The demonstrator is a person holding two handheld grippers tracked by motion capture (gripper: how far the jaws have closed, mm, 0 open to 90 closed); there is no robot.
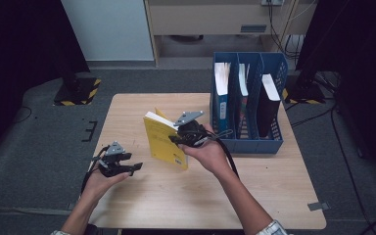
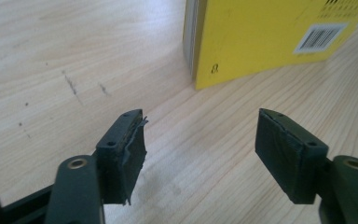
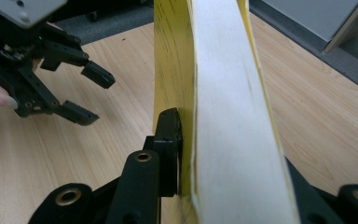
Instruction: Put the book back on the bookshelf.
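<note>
Two tongs, right (image 1: pixel 175 140) clenched on upright yellow book (image 1: pixel 164 144), left (image 1: pixel 136 168) released beside it, bare tabletop (image 1: pixel 200 191) between.

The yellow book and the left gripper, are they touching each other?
Apart. The left gripper view shows the left gripper with open jaws and bare table between them and the yellow book.

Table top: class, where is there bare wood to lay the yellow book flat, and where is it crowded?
Bare wood lies along the table far-left corner, and along the near edge right of the right gripper holding the yellow book. The blue file rack crowds the far right; the left gripper occupies the near left.
</note>
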